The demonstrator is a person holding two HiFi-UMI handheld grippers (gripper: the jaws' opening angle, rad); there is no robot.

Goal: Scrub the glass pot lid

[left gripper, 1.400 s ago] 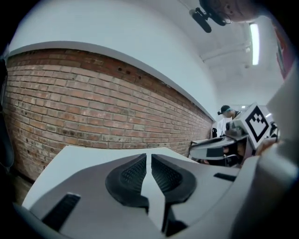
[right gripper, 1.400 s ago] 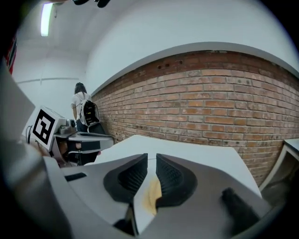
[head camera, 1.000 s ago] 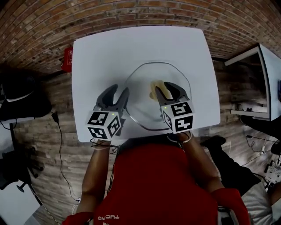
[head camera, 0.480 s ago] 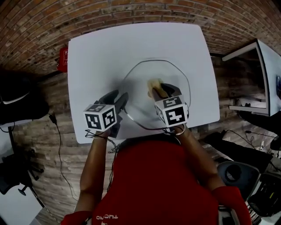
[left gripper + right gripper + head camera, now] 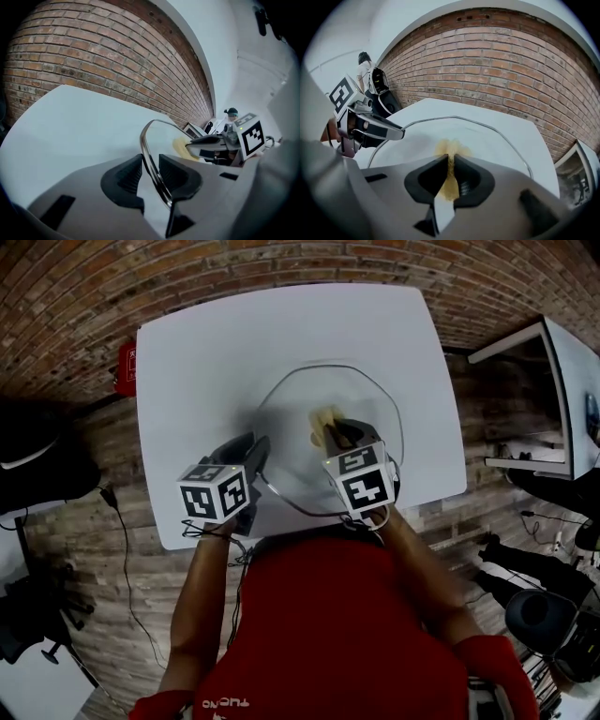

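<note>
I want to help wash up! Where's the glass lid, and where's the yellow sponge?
glass pot lid (image 5: pixel 292 442): head view, on bare glass left of the lid's middle.
yellow sponge (image 5: pixel 451 148): right gripper view, on its upper part.

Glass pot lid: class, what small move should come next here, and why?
Probably let the left gripper finish clamping the rim before any rubbing. Its jaws are closing with the rim between them, a gap showing at one pad. The right gripper is closing its jaws on the yellow sponge, which sits on the glass pot lid; an unsteadied lid might slide.
</note>
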